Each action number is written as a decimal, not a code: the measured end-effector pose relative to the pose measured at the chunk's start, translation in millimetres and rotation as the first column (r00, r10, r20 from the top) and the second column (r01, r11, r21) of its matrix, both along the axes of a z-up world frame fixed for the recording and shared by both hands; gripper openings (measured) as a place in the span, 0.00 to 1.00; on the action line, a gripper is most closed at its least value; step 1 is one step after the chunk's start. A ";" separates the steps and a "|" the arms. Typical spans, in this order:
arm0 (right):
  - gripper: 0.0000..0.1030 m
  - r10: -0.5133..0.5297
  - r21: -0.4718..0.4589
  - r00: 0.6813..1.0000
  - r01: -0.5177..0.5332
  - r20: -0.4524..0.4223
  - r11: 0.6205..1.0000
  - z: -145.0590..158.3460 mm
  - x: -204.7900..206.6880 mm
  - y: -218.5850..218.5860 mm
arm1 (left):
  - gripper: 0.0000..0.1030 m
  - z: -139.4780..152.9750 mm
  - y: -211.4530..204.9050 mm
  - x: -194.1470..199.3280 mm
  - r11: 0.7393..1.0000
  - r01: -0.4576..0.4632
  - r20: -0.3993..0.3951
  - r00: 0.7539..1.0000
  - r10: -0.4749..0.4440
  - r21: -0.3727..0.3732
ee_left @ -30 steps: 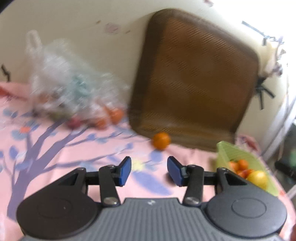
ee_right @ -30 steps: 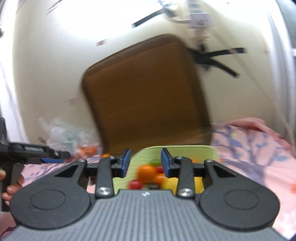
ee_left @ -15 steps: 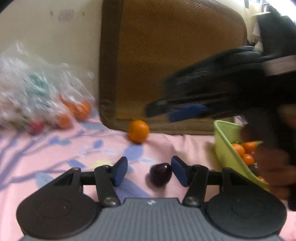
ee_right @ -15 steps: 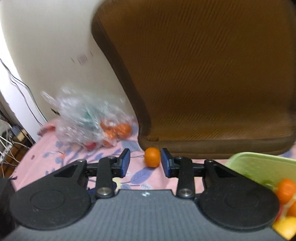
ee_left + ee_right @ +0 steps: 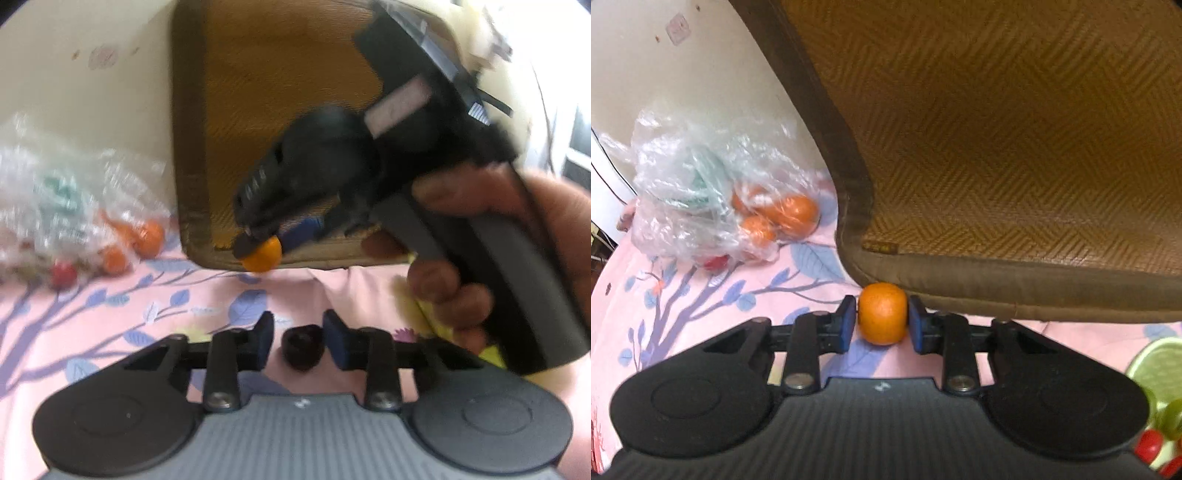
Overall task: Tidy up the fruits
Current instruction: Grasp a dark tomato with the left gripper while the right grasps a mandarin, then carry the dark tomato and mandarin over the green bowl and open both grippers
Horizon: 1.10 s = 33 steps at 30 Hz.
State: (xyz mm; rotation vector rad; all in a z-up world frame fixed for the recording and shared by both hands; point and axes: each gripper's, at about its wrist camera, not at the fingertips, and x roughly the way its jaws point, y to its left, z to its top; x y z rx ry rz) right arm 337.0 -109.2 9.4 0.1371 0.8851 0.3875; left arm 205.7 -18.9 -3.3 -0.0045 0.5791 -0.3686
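In the right wrist view my right gripper (image 5: 882, 321) has its blue pads against both sides of a small orange (image 5: 882, 314) at the foot of the brown cushion, and its jaws are closing. The left wrist view shows that same gripper (image 5: 271, 240) on the orange (image 5: 264, 254), with a hand (image 5: 461, 295) holding it. My left gripper (image 5: 299, 339) straddles a small dark plum (image 5: 302, 349) lying on the pink cloth. Its jaws are closing; the right pad is at the plum and a sliver of cloth shows at the left pad.
A clear plastic bag (image 5: 701, 192) with oranges and a red fruit lies at the left by the wall. The brown cushion (image 5: 1015, 147) leans against the wall behind the orange. A green basket (image 5: 1156, 365) with fruit is at the lower right.
The right gripper swung from over the green basket to the orange by the cushion and closed on it. The left gripper came down around the dark plum and its jaws narrowed.
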 end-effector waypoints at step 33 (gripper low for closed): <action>0.32 -0.234 0.091 0.909 0.216 0.345 0.972 -37.5 -347.5 -137.7 | 0.30 6.3 -67.3 -143.7 0.941 0.313 -0.059 0.945 -0.322 -0.128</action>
